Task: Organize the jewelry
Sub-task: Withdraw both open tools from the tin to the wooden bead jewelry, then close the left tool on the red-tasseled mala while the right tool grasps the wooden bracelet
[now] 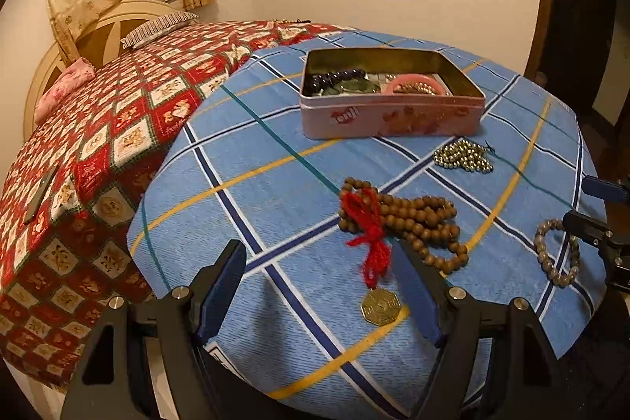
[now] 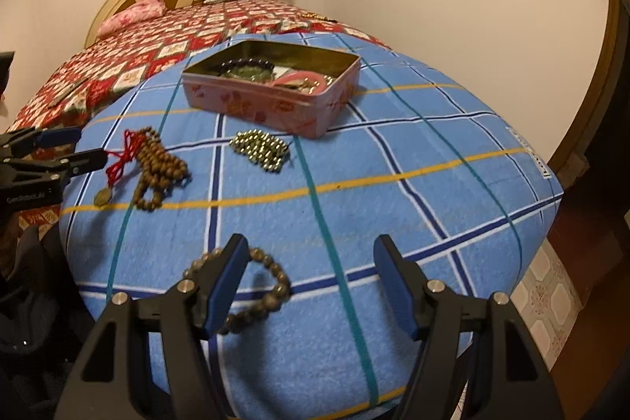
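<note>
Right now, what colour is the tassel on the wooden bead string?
Red tassel, clearest in the left wrist view.

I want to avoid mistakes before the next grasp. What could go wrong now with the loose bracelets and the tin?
1. The grey bracelet lies near the blanket's front edge, under one finger of the open right gripper; a bad grasp might push it off.
2. The wooden beads carry red yarn and a brass medallion; these could dangle outside the tin.
3. The gold beads lie heaped and may spill apart.
</note>
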Demonstrator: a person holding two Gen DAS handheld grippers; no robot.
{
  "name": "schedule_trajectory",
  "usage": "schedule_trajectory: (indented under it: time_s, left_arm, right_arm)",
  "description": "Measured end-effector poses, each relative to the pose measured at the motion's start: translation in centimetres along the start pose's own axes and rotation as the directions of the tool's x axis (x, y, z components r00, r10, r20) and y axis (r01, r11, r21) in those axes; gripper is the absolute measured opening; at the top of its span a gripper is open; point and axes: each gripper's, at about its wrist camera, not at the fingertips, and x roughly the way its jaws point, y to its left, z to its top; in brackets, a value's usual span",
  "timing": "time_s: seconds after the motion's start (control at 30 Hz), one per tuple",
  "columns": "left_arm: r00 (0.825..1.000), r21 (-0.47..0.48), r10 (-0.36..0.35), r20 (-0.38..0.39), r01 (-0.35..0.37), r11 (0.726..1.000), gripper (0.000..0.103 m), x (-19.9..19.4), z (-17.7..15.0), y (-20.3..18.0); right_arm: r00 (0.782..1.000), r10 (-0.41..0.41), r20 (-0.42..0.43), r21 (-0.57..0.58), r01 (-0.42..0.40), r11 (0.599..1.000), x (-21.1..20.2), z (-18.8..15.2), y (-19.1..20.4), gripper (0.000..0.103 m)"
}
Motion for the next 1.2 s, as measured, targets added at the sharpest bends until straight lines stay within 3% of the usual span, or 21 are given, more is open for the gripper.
schedule_trajectory:
  time_s: [0.2,0.6,0.83,0.9,0.93,0.97,1.0,1.2]
  left_arm:
    - [1.0,-0.012,-0.019,-0.018,0.019,1.0,0.076,0.5,-0.3,0.1]
    - [0.998,-0.01,-0.042,-0.044,0.042,0.999,0.075,1.4,-0.6,-0.2]
    - [0.996,-0.007,-0.056,-0.064,0.056,0.998,0.057,2.2,-0.8,-0.4]
    - [0.997,0.0,-0.062,-0.054,0.062,0.998,0.043,2.1,-0.7,-0.5]
    - [0.996,0.004,-0.07,-0.053,0.07,0.998,0.025,2.0,-0.8,-0.5]
    - [0.996,0.007,-0.077,-0.05,0.078,0.997,0.008,1.9,-0.7,-0.6]
    - [0.994,0.007,-0.095,-0.054,0.096,0.995,0.003,1.9,-0.7,-0.6]
    - [0.994,0.018,-0.112,-0.008,0.112,0.994,0.001,0.7,-0.1,-0.8]
  right_arm:
    - [1.0,0.013,-0.014,-0.009,-0.013,1.0,0.2,-0.5,0.6,0.068]
    - [0.998,0.038,-0.051,-0.022,-0.039,0.999,1.0,-1.2,1.2,0.046]
    - [0.998,0.031,-0.046,-0.042,-0.032,0.999,1.1,-1.3,1.6,0.041]
    - [0.998,0.036,-0.044,-0.05,-0.038,0.998,1.1,-1.3,1.8,0.035]
    - [0.998,0.04,-0.043,-0.054,-0.043,0.998,1.1,-1.3,1.9,0.023]
    - [0.998,0.052,-0.044,-0.063,-0.054,0.997,1.1,-1.3,2.0,0.017]
    - [0.998,0.056,-0.042,-0.07,-0.059,0.996,1.1,-1.4,2.2,0.014]
    - [0.997,0.079,-0.007,-0.069,-0.079,0.994,0.4,-1.3,2.3,0.011]
